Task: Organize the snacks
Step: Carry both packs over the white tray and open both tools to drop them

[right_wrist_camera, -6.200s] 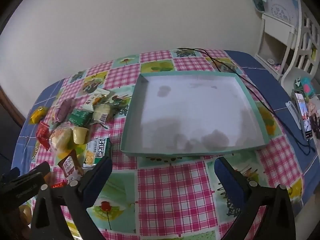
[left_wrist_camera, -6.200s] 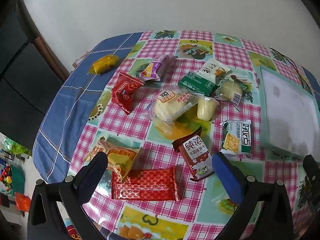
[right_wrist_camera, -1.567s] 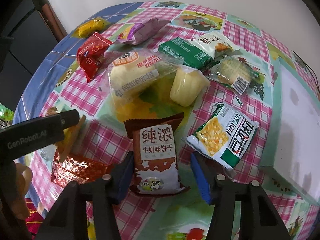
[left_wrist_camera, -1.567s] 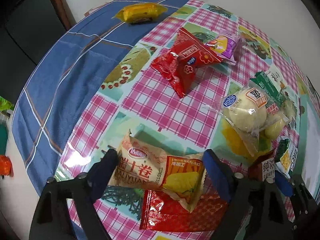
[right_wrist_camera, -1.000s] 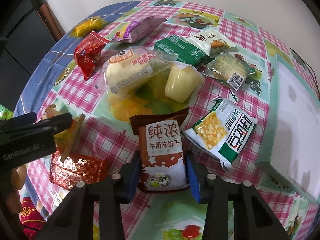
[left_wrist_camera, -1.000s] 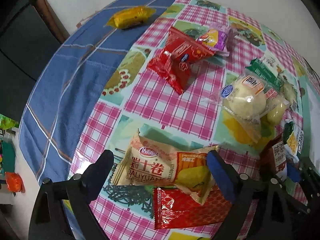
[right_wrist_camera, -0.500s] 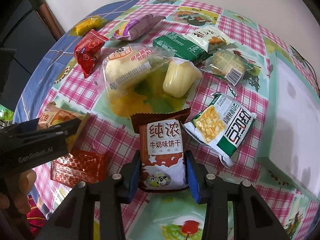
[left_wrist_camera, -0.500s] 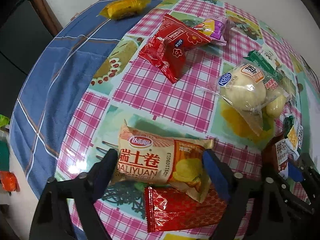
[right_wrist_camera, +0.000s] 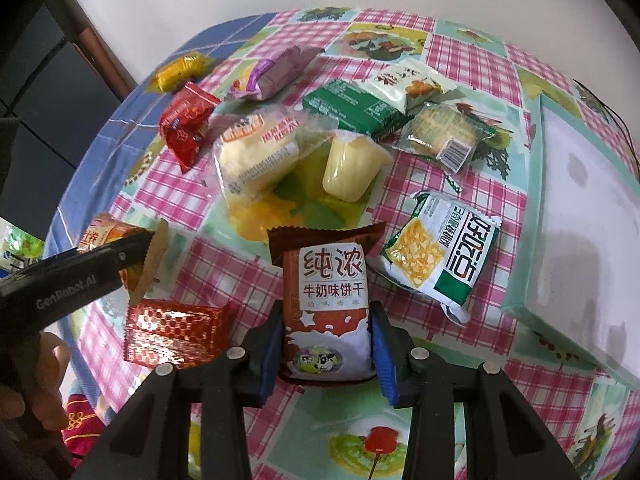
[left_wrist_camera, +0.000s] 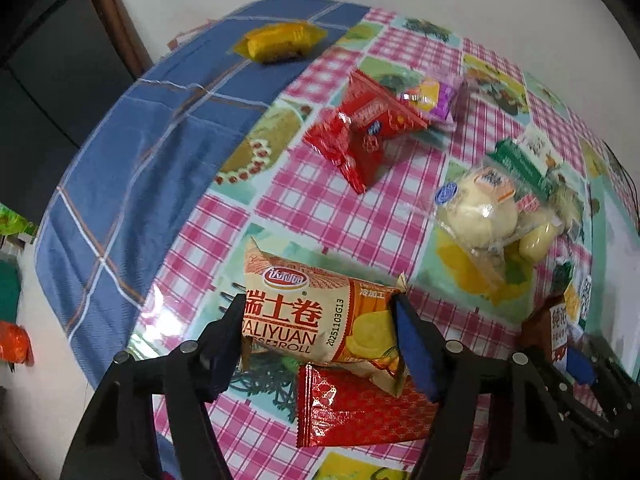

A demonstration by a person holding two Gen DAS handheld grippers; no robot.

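My left gripper (left_wrist_camera: 320, 336) is shut on an orange Swiss roll packet (left_wrist_camera: 320, 316) and holds it just over a flat red packet (left_wrist_camera: 360, 408). My right gripper (right_wrist_camera: 326, 350) is shut on a brown milk biscuit packet (right_wrist_camera: 326, 304) at the near table edge. The left gripper's finger and the Swiss roll packet (right_wrist_camera: 104, 236) show at the left of the right wrist view. A teal tray (right_wrist_camera: 524, 256) with a white floor lies to the right.
Loose snacks lie on the checked tablecloth (right_wrist_camera: 452, 20): a green-white cracker packet (right_wrist_camera: 440, 252), a yellow jelly cup (right_wrist_camera: 352, 168), a bun packet (right_wrist_camera: 260, 152), a green packet (right_wrist_camera: 356, 108), a red packet (left_wrist_camera: 360, 136), a purple packet (right_wrist_camera: 276, 72) and a yellow packet (left_wrist_camera: 280, 40).
Both grippers came down over the snacks and closed: the left on the Swiss roll packet, the right on the milk biscuit packet. The Swiss roll packet has lifted slightly.
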